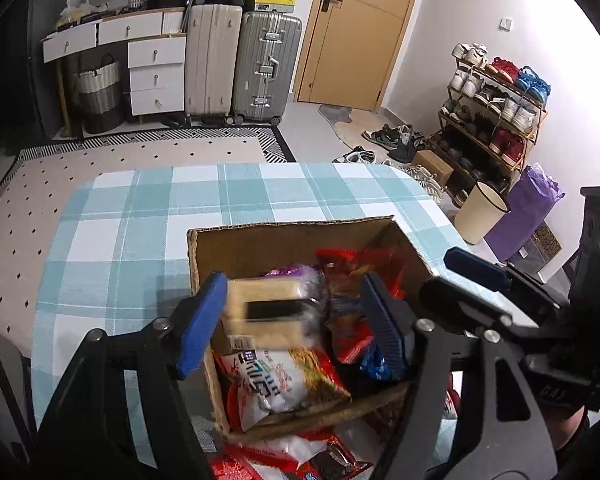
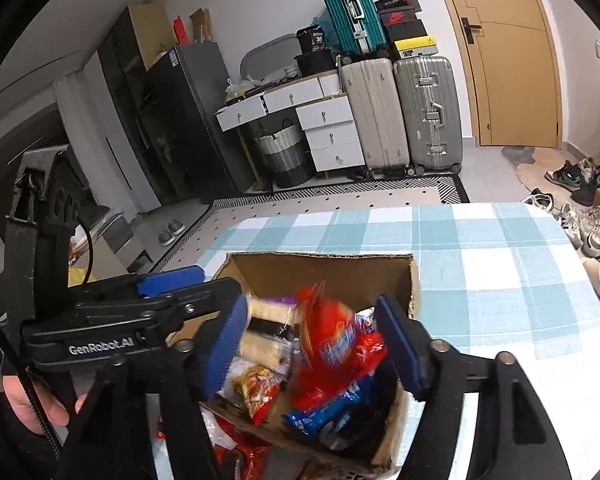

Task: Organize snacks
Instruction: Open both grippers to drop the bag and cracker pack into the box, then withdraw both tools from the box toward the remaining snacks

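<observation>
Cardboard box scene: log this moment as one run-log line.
left gripper open over cardboard box | beige packet blurred between pads | right gripper open over box | red packet blurred between pads

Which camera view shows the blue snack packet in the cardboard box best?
The right wrist view: the blue snack packet lies largely uncovered in the brown cardboard box. The left wrist view shows only a blue scrap.

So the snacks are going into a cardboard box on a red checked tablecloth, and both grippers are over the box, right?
Almost. The tablecloth is blue and white checked, not red; both wrist views show it. The rest holds: the snacks sit in the cardboard box, and the left gripper and right gripper are both over the box.
</observation>
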`<state>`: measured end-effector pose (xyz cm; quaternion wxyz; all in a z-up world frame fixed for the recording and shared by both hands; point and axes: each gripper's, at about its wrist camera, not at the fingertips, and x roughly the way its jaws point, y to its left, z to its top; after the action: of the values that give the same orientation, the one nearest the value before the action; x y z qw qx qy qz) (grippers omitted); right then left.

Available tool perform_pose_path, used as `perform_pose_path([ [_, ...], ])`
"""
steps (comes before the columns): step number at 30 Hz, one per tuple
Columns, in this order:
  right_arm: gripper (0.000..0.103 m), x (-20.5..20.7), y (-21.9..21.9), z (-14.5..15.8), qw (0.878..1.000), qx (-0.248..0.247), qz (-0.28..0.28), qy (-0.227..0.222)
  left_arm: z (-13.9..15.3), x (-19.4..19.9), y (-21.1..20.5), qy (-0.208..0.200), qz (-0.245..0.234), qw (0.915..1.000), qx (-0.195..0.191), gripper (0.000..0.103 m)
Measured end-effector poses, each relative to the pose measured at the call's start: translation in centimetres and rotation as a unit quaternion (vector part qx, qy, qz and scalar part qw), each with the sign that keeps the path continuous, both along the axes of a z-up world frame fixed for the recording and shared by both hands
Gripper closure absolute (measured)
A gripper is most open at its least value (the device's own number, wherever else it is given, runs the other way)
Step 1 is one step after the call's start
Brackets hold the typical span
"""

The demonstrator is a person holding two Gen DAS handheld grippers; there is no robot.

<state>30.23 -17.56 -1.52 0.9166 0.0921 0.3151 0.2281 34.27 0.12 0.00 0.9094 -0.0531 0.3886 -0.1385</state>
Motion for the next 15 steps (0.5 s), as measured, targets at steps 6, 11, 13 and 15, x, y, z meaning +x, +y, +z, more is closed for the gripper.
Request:
perform_pose_path([
  [6, 0.034, -1.1, -1.1, 0.9, 1.000, 0.005, -0.008, -0.012, 0.9, -1.7, 0.1, -0.010, 0.006, 0.9999, 0.011, 0.034],
  [11, 0.034, -2.8, -1.4, 2.3, 1.000, 0.004, -0.007, -0.027, 2.1, -3.9, 0.1, -0.020, 0.012, 0.9996, 0.018, 0.031],
  [13, 0.034, -3.6, -1.5, 2.8, 0.999, 0.003, -0.008, -0.033, 2.6, -4.9, 0.2, -0.025, 0.015, 0.9993, 0.021, 0.028],
  [15, 0.034, -4.4, -1.6, 3.2, 0.999, 0.001, -0.007, -0.037, 3.2, -5.9, 0.1, -0.030, 0.016, 0.9991, 0.024, 0.023],
])
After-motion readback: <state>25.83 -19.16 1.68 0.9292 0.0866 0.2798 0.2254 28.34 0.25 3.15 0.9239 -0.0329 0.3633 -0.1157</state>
